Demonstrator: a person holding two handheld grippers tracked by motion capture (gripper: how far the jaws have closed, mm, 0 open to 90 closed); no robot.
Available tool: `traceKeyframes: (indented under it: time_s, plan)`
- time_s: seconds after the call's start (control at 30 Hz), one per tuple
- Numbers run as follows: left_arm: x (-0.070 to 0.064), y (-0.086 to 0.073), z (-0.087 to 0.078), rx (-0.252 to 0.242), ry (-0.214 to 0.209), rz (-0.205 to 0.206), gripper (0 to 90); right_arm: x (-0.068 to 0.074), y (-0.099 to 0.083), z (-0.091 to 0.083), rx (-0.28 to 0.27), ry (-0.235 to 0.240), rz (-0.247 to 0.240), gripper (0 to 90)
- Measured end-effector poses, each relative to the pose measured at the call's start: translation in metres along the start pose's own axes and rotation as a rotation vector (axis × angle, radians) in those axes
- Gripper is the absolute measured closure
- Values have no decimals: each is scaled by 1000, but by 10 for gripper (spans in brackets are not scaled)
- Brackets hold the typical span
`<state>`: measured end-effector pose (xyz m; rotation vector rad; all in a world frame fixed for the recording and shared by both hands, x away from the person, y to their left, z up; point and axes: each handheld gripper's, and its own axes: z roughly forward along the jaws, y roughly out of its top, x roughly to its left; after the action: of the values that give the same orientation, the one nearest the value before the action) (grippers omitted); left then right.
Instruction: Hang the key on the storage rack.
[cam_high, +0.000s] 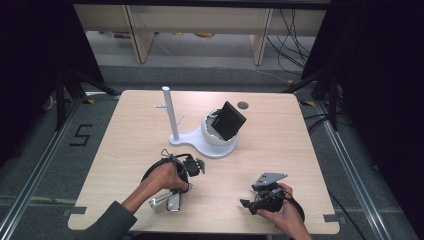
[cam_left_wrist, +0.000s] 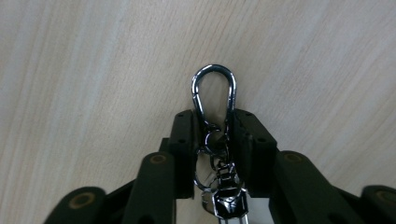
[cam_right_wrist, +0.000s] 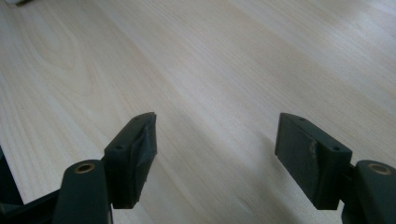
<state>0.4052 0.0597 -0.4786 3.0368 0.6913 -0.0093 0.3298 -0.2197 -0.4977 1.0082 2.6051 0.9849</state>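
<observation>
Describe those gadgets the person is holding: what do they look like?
Each hand holds a black two-jaw tool. The left gripper trails a looping black cable, below a dark grey sleeve. The right gripper carries a grey three-cornered plate. Its jaws end in blocky black pads with brass-coloured pivots.

Item count, as seen from above and from the two gripper views:

- Table (cam_high: 125, 150): one, light wood top.
- Grippers: two, a left gripper (cam_left_wrist: 213, 140) and a right gripper (cam_right_wrist: 215, 156).
- Keychain (cam_left_wrist: 214, 140): one, metal, made up of one carabiner clip (cam_left_wrist: 213, 91), one small ring and one pendant.
- Stand (cam_high: 172, 120): one, white, with one upright post and one round cup.
- Black box (cam_high: 228, 120): one, seated tilted in the cup.
- Hands: two.
</observation>
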Motion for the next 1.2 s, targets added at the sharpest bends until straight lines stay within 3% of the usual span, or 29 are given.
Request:
traceKeyframes:
  time_s: [0.33,0.5,0.67,0.73,0.8,0.87,0.9,1.2]
  plan:
    - [1,-3,0,-3,2,42,734,5,1,2,-1,9,35,311]
    - [-1,-4,-1,-9,27,80,738,5,1,1,-6,10,38,312]
    - [0,-6,-3,-31,12,93,739,3,1,1,0,9,17,315]
    - [0,-8,-5,-41,-1,82,739,3,2,0,4,14,34,315]
    - [2,-10,-9,-50,12,87,739,3,1,0,-1,13,18,315]
    - [4,-13,-14,-65,9,62,739,3,1,0,7,11,33,314]
    - [6,-14,-18,-72,15,76,739,2,1,1,4,8,29,315]
    - [18,-33,-51,-151,31,23,740,1,1,2,2,11,27,314]
